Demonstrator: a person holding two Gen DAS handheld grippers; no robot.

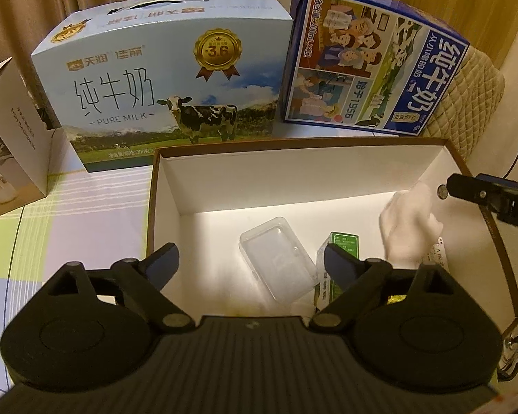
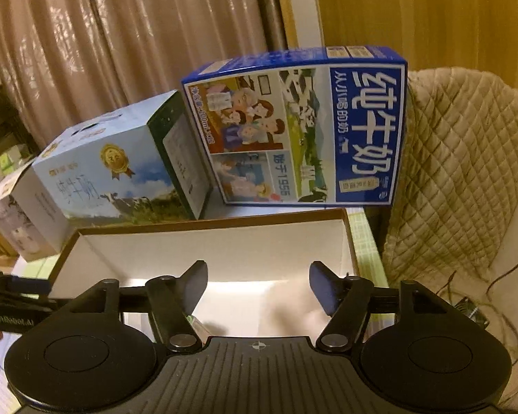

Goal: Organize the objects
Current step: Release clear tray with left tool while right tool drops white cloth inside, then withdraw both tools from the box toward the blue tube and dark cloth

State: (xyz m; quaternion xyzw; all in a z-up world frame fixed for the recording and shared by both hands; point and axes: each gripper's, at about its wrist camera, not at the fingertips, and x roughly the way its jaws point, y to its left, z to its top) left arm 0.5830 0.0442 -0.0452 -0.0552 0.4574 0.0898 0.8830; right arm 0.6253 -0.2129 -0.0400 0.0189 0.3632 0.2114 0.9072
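An open white box with a brown rim (image 1: 293, 145) lies on the checked cloth. On its floor rest a clear plastic case (image 1: 278, 258) and a small green carton (image 1: 342, 245). My left gripper (image 1: 250, 264) hangs open over the case with nothing between its fingers. A white crumpled tissue (image 1: 409, 220) shows blurred at the box's right side, just below one finger (image 1: 466, 188) of my right gripper. In the right wrist view my right gripper (image 2: 258, 286) stands open above the box (image 2: 224, 220); only a pale blur (image 2: 286, 314) shows below the gap.
Behind the box stand a light blue milk carton case (image 1: 162, 79) and a dark blue one (image 1: 373, 65). A small white box (image 1: 13, 138) is at the left. A quilted cushion (image 2: 466, 158) and cables lie to the right, with curtains behind.
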